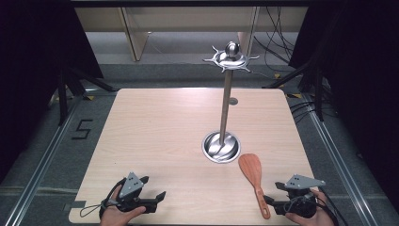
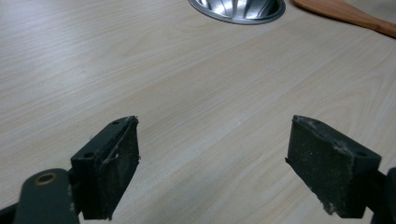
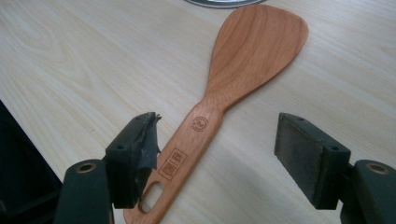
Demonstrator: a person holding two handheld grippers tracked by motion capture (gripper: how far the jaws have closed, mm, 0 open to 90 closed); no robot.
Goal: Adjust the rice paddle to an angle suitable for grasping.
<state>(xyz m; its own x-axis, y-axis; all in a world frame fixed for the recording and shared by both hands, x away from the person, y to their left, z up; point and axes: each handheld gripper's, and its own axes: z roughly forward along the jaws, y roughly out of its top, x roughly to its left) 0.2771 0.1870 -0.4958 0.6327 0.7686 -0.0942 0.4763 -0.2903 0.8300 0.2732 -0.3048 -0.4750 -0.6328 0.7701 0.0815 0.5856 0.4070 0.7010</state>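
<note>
My right gripper (image 3: pixel 217 158) wide open, holds nothing; spatula (image 3: pixel 243 60) handle between jaws, hugging left one. Closing off-centre may skid it. Left gripper (image 2: pixel 212 163) open, empty.

Left gripper (image 1: pixel 157 197): held in the left hand (image 1: pixel 117 214) at the 7 o'clock position of the high view, jaws pointing toward 3 o'clock, spread wide with nothing between them. Right gripper (image 1: pixel 270 195): held in the right hand (image 1: pixel 308 217) at the 5 o'clock position, jaws pointing toward 9 o'clock, likewise spread wide apart.
</note>
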